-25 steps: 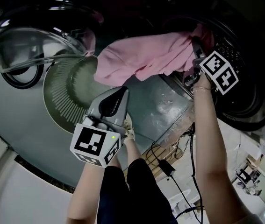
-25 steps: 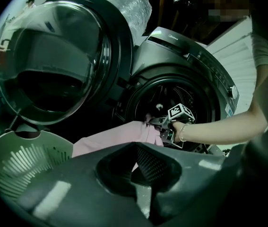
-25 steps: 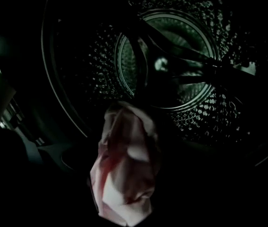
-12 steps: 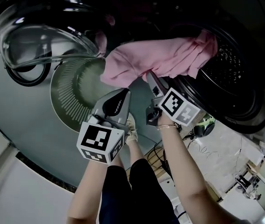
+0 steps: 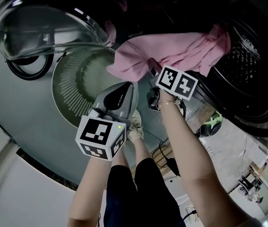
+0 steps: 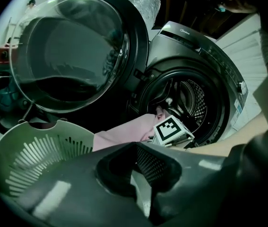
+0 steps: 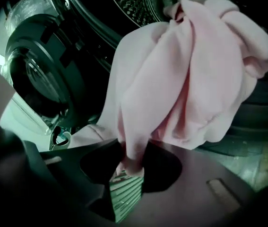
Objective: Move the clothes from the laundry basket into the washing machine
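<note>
Grey floor, dim room; cables trail on the floor near the person's shoe. Front-loading washing machine with its round glass door swung wide open, perforated drum exposed. Pale green slatted laundry basket sits on the floor below the door, just beside the drum mouth. Pink garment is draped between the two: upper bunch over the lip of the drum opening, lower end hanging above the basket's near rim. Right hand-held gripper is clenched on a fold of that garment. The right gripper view shows the cloth running down into the jaws of the hand-held gripper, pinched against the ribbed pad, which the head view hides behind the marker cube. Left hand-held gripper hovers over the basket, jaws closed together with nothing between them, as seen in its own view. That view alone shows the machine's front panel and the basket's inner slats. Only the head view takes in the person's arms and legs.
</note>
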